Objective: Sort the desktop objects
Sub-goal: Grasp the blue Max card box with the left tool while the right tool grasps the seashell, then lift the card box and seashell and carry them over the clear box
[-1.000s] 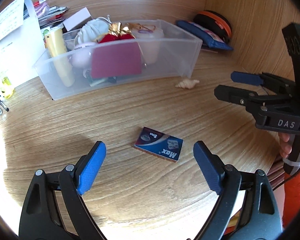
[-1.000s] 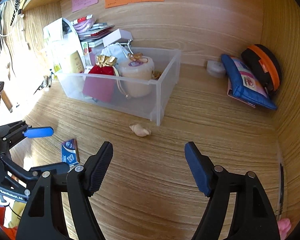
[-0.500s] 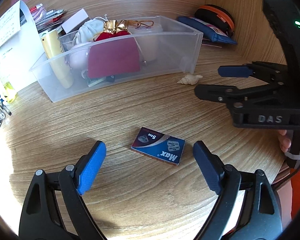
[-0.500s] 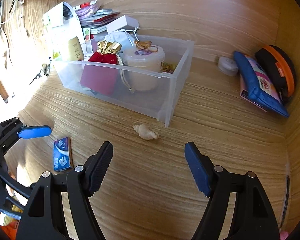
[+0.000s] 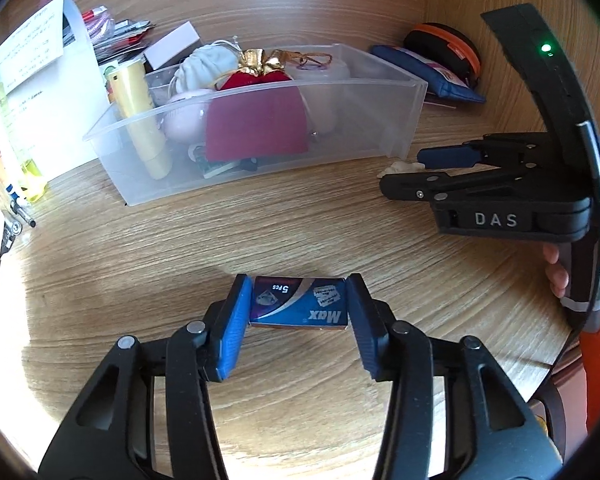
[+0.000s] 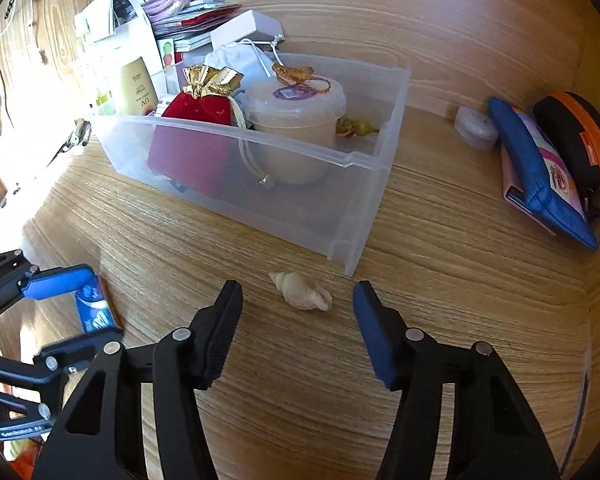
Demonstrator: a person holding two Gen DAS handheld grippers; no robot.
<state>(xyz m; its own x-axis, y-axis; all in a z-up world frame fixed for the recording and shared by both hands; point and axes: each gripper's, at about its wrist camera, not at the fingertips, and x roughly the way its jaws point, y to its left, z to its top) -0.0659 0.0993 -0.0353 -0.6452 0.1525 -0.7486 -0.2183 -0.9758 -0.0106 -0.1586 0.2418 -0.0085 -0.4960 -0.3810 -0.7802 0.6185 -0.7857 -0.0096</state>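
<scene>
The left tongs (image 5: 298, 312) have just been closing and are now squeezing the little blue box (image 5: 299, 303) by its two short ends, low in the middle of the left picture, while it is lying flat on the counter (image 5: 140, 264), so I think it is getting ready to be lifted. The right tongs (image 6: 298, 308) have been closing too, but they are not touching the shell (image 6: 301, 291) yet; it is sitting between them, near the middle of the right picture. The clear bin (image 6: 364, 160) is waiting just behind the shell, already holding other small things, so both are probably going in there.
</scene>
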